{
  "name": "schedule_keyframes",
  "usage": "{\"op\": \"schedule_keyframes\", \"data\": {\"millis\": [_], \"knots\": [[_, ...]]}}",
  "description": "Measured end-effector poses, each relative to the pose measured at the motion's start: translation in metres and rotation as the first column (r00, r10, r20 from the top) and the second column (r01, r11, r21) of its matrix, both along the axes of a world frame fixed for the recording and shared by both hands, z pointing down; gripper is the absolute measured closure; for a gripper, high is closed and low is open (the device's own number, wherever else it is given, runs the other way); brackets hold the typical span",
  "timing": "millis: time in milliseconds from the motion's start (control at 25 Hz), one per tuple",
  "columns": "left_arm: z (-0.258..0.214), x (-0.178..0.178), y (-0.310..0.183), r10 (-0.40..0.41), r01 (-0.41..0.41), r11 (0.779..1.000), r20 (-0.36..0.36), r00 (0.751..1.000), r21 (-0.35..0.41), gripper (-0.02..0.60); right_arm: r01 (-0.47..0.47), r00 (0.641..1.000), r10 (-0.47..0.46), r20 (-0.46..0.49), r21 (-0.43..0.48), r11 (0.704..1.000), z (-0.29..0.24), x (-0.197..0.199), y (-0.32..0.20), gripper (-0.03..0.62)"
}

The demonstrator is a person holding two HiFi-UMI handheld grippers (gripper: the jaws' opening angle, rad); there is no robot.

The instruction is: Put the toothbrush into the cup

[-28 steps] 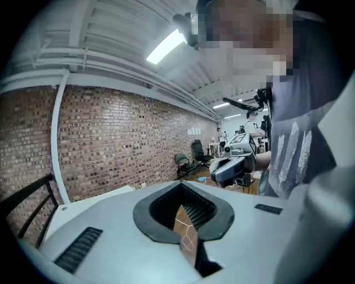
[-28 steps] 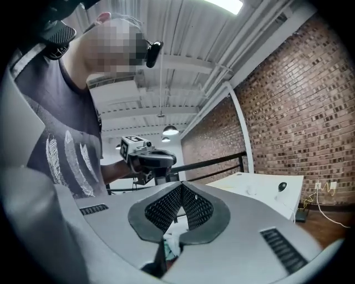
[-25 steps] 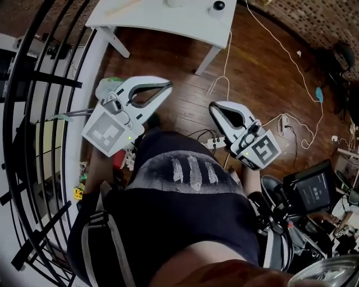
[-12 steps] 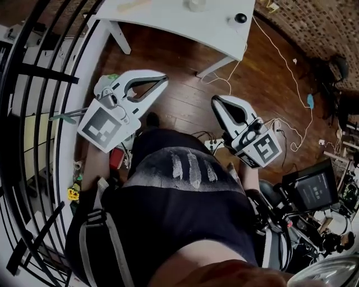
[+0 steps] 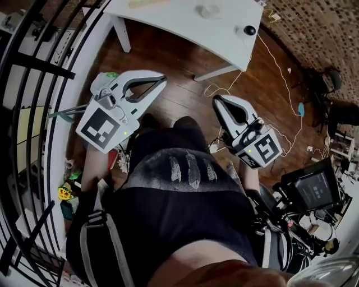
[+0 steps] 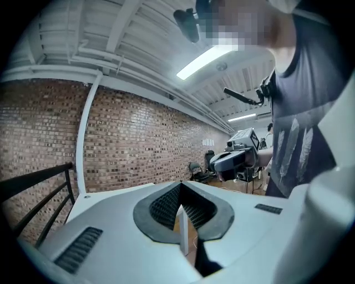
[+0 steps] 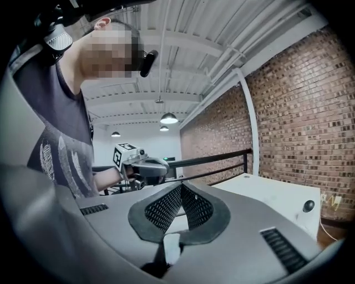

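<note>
A white table (image 5: 185, 25) stands ahead at the top of the head view. On it sit a pale cup (image 5: 208, 10), a light stick that may be the toothbrush (image 5: 147, 3) at the frame's edge, and a small black round thing (image 5: 249, 30). Both grippers are held level above the wooden floor, short of the table. My left gripper (image 5: 163, 80) is shut with nothing in it; its pads meet in the left gripper view (image 6: 180, 184). My right gripper (image 5: 216, 100) also looks shut and empty, with its pads together (image 7: 181, 186). The tabletop (image 7: 272, 194) shows beyond the right jaws.
A black metal railing (image 5: 39, 73) runs along the left. White cables (image 5: 280, 84) and a power strip (image 5: 216, 147) lie on the floor (image 5: 185, 95). A screen (image 5: 313, 190) and cluttered gear fill the lower right. A brick wall (image 5: 314, 28) stands at the upper right.
The table has come closer and further into the head view, and the cup is now in sight. Both grippers stay shut and keep their places in the picture as the person walks forward.
</note>
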State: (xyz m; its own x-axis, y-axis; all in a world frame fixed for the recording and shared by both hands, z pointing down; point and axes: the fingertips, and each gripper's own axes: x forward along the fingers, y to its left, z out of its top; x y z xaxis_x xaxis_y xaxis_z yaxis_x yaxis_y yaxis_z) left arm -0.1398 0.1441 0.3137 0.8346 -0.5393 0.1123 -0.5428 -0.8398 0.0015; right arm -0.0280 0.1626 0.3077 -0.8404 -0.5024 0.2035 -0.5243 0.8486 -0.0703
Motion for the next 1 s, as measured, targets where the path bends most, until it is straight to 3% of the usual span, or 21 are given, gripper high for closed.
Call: {"op": "schedule_keyframes", "data": {"millis": [520,1000], "knots": [[-0.005,0.000,-0.002,-0.050,0.051,0.999,0.058,0.997,-0.011,0.586,0.057,0.997,-0.058,0.056,0.019,0.998,0.002,-0.004,-0.010,0.595],[-0.005,0.127,-0.091,0.060,-0.055,0.998,0.159,0.985,-0.037,0.586,-0.021,0.986,0.023,0.162,-0.014,1.000,0.010,0.114,-0.095,0.595]]}}
